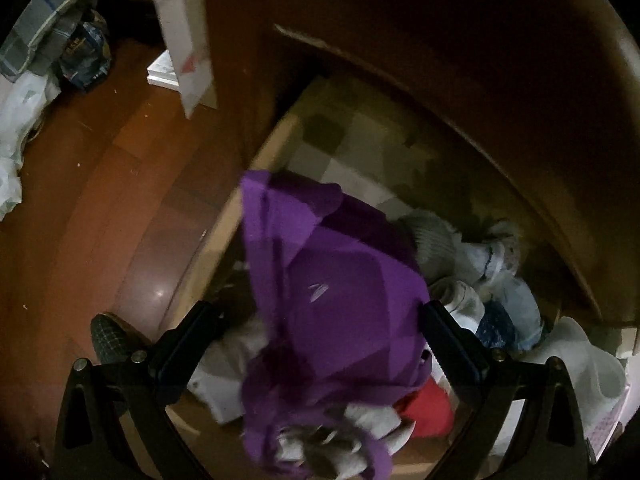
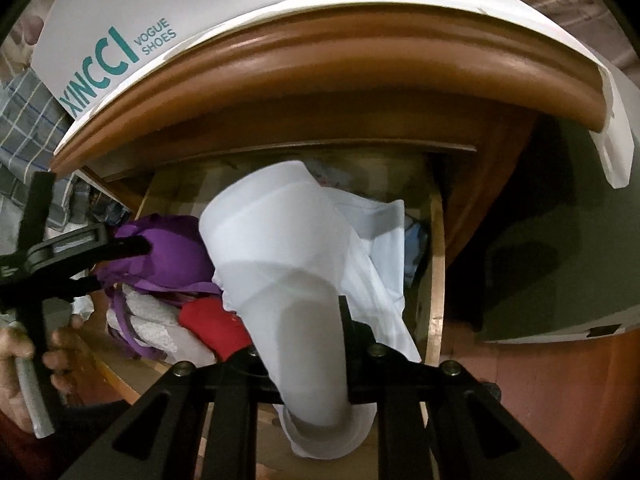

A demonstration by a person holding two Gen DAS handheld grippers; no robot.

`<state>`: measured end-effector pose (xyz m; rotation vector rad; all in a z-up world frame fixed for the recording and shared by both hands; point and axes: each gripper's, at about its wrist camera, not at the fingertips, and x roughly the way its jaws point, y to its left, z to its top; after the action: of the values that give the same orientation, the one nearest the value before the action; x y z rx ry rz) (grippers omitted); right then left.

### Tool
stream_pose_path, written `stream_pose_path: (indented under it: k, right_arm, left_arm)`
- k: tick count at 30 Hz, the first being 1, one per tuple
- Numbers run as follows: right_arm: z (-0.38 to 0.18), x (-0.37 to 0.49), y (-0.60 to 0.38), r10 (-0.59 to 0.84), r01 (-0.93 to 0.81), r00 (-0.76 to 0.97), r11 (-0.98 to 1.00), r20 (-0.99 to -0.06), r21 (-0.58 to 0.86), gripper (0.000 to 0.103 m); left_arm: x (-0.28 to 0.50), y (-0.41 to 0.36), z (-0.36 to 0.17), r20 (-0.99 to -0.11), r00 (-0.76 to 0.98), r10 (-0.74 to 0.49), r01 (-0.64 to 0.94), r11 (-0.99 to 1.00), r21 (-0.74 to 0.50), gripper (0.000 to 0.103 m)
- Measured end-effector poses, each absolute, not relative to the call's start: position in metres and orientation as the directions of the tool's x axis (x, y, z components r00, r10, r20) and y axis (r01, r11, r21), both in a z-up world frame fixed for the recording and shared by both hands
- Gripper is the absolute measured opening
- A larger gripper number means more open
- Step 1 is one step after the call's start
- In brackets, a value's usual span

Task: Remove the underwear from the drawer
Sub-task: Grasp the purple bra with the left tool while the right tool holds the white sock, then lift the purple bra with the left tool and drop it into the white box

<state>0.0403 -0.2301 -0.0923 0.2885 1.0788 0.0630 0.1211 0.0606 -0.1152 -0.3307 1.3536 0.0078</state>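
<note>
The right gripper (image 2: 304,360) has its jaws clenched on a white garment (image 2: 280,248), which rises out of the closed jaws and hangs folded over the open wooden drawer (image 2: 436,264) — part of the cloth also droops below the gripper's frame. The drawer is pulled out from a brown wooden cabinet (image 2: 320,64), on whose top lies a white shoe box (image 2: 120,20) printed with teal letters. In the left wrist view the left gripper (image 1: 320,332) points steeply down into the same drawer, its jaws spread wide on either side of a purple piece of underwear (image 1: 332,288); the right-hand finger (image 1: 444,332) is touching the purple cloth's edge, while the other stands clear of it, so nothing is gripped. The purple piece lies heaped on top of the other clothes in the drawer, above a red garment (image 1: 432,408) and some grey-white lace (image 1: 360,428), with pale rolled socks (image 1: 460,264) just beside it. A person's hand (image 2: 24,364) shows at the left edge of the right wrist view, on the left gripper's handle. Beside the drawer is a reddish wooden floor (image 1: 100,184).
</note>
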Motion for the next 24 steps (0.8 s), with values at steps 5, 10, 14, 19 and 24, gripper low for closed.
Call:
stream_pose_path:
  k: [5, 10, 14, 19, 24]
  right_arm:
    - [-0.091, 0.041, -0.231, 0.205, 0.086, 0.470, 0.958, -0.858, 0.275, 0.016]
    - [-0.089, 0.039, -0.232, 0.211, 0.075, 0.474, 0.958, -0.855, 0.277, 0.016]
    - [-0.087, 0.038, -0.234, 0.211, 0.078, 0.477, 0.957, -0.853, 0.281, 0.016]
    - [-0.082, 0.035, -0.235, 0.209, 0.076, 0.485, 0.957, -0.849, 0.278, 0.016]
    - [-0.077, 0.033, -0.233, 0.201, 0.075, 0.489, 0.960, -0.849, 0.270, 0.016]
  left_arm:
    - [0.120, 0.058, -0.120, -0.933, 0.258, -0.252, -0.210, 0.927, -0.309, 0.072]
    - [0.117, 0.047, -0.113, -0.926, 0.278, -0.257, -0.173, 0.934, -0.311, 0.046]
    - [0.111, 0.044, -0.106, -0.923, 0.291, -0.252, -0.156, 0.939, -0.305, 0.036]
    - [0.100, 0.049, -0.092, -0.916, 0.315, -0.249, -0.131, 0.944, -0.302, 0.034]
    - [0.086, 0.055, -0.067, -0.898, 0.351, -0.264, -0.099, 0.944, -0.316, 0.033]
